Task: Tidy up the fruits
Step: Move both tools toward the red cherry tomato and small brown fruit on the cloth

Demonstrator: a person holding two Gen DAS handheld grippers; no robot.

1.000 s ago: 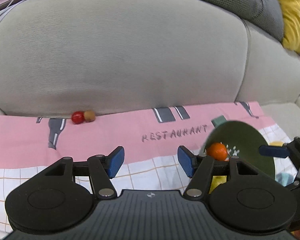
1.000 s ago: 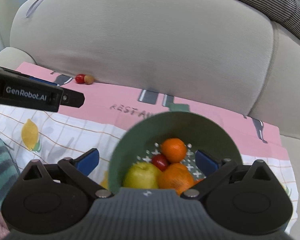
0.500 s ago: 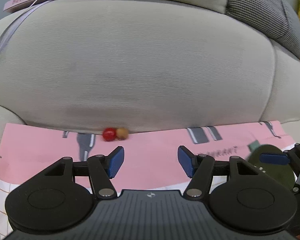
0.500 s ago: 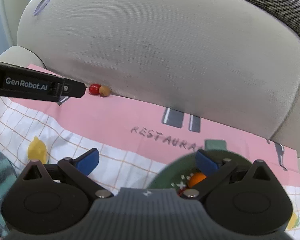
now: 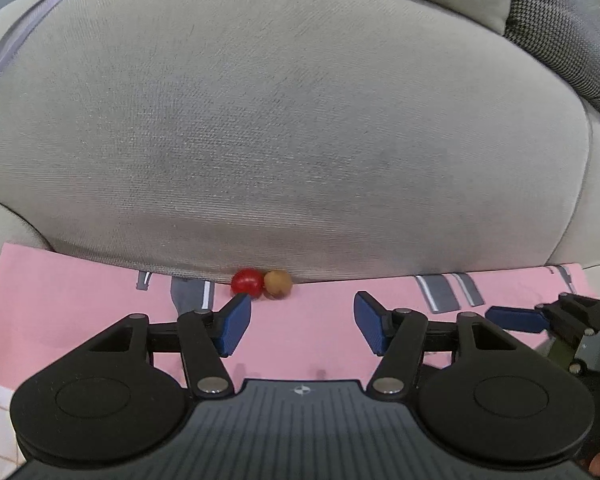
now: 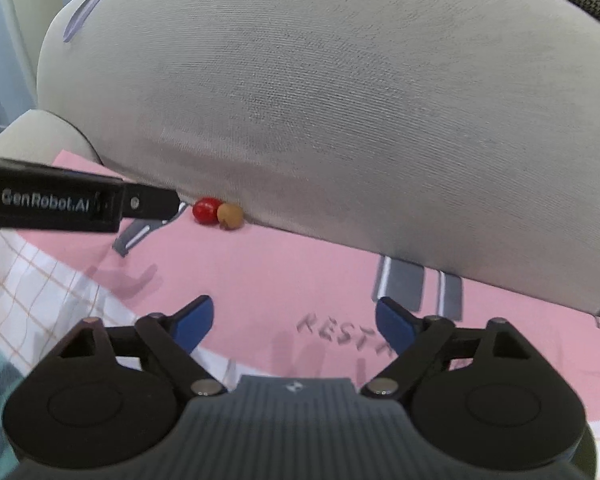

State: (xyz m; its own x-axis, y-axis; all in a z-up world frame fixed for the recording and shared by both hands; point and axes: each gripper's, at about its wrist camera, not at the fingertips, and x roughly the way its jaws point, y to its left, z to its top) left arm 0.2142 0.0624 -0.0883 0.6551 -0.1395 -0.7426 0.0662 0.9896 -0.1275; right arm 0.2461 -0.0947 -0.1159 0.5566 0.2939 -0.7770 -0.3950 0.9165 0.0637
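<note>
Left gripper [image 5: 302,328] is spread wide with nothing between its blue pads. A small red fruit [image 5: 247,281] and a small tan fruit [image 5: 277,283] lie touching each other just ahead of it, the red one right beyond the left pad, both tucked against the base of the grey sofa cushion [image 5: 292,128] on the pink cloth [image 5: 100,300]. Right gripper [image 6: 294,324] is also wide apart and holds nothing; the same pair of fruits sits ahead and to its left, well beyond the pads. The left gripper's body crosses the right wrist view at far left.
</note>
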